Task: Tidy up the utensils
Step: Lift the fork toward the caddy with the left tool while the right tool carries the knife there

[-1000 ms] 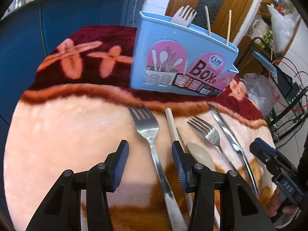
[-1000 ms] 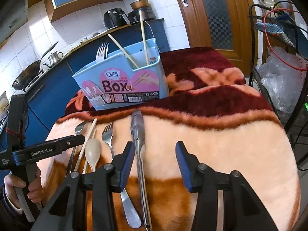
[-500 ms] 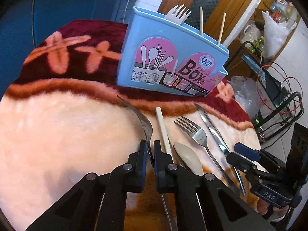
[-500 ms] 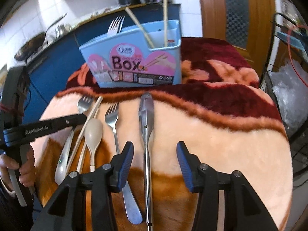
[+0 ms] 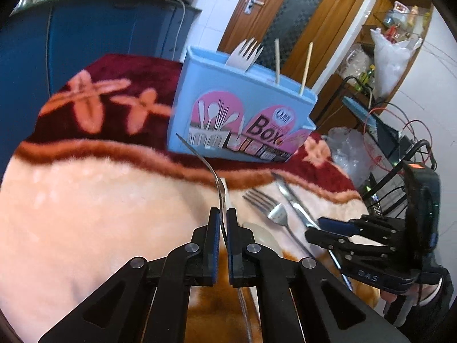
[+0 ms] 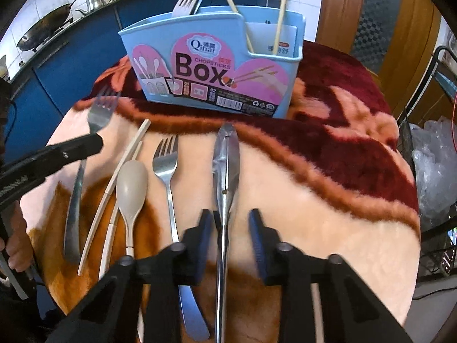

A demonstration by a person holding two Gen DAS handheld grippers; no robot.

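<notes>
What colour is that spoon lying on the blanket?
Pale beige spoon, matte like plastic; it shows best in the right wrist view.

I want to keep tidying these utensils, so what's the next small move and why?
Probably lift the fork and carry it to the blue box: the left gripper is shut on its neck, tines already raised, and another fork stands in the box.

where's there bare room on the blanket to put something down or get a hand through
Free: the peach stretch right of the long steel knife, out to the fuzzy blanket's edge, and the dark red band right of the blue utensil box. In the left wrist view, the peach area left of the gripped fork is bare too. Crowded: between that fork and the knife, where chopsticks, beige spoon and a second fork lie close together.
</notes>
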